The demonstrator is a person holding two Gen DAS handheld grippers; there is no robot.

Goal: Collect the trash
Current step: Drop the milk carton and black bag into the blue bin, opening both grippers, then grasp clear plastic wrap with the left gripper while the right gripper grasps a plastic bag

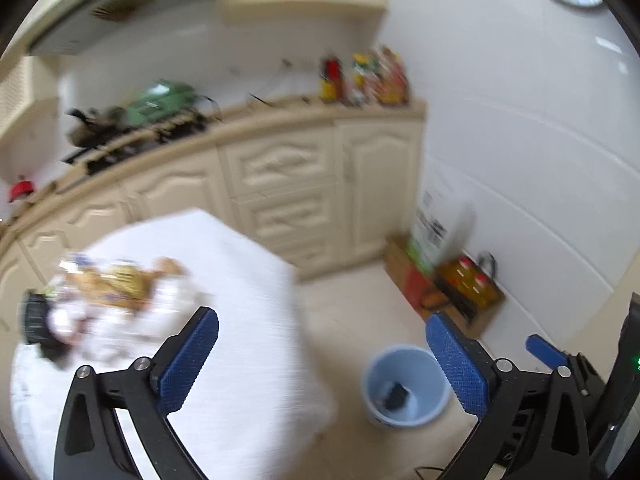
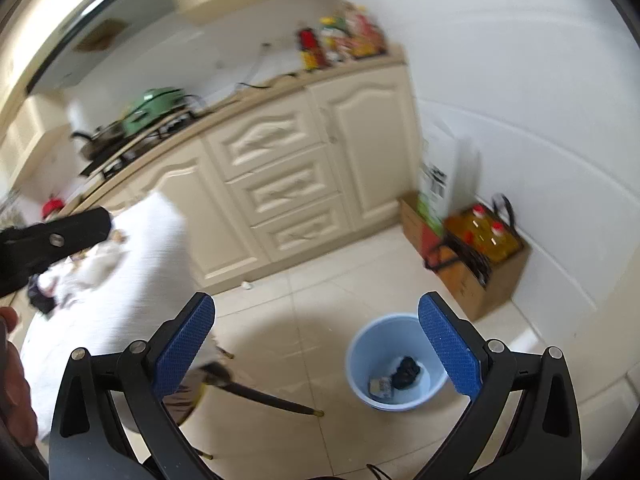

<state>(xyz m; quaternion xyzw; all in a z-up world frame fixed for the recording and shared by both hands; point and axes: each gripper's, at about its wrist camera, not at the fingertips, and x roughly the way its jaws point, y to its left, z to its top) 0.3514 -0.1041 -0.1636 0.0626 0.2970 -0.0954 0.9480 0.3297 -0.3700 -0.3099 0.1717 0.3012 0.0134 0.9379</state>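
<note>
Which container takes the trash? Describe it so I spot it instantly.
Start at the cream cabinets and drop to the tiled floor in front. The light blue bucket stands there alone, right of the white-clothed table. Unlike the cardboard box by the wall, it is round, open-topped and already holds dark scraps.

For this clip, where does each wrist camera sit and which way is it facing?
Left wrist: on the left gripper, above the white-clothed table, facing the trash pile and cabinets; its open blue fingers show, plus the right gripper's tip at the right edge.
Right wrist: on the right gripper, over the tiled floor, angled down at the blue bin; open fingers, the left gripper and some skin at the left edge.
Shared: bin, table, cabinets, cardboard box.
</note>
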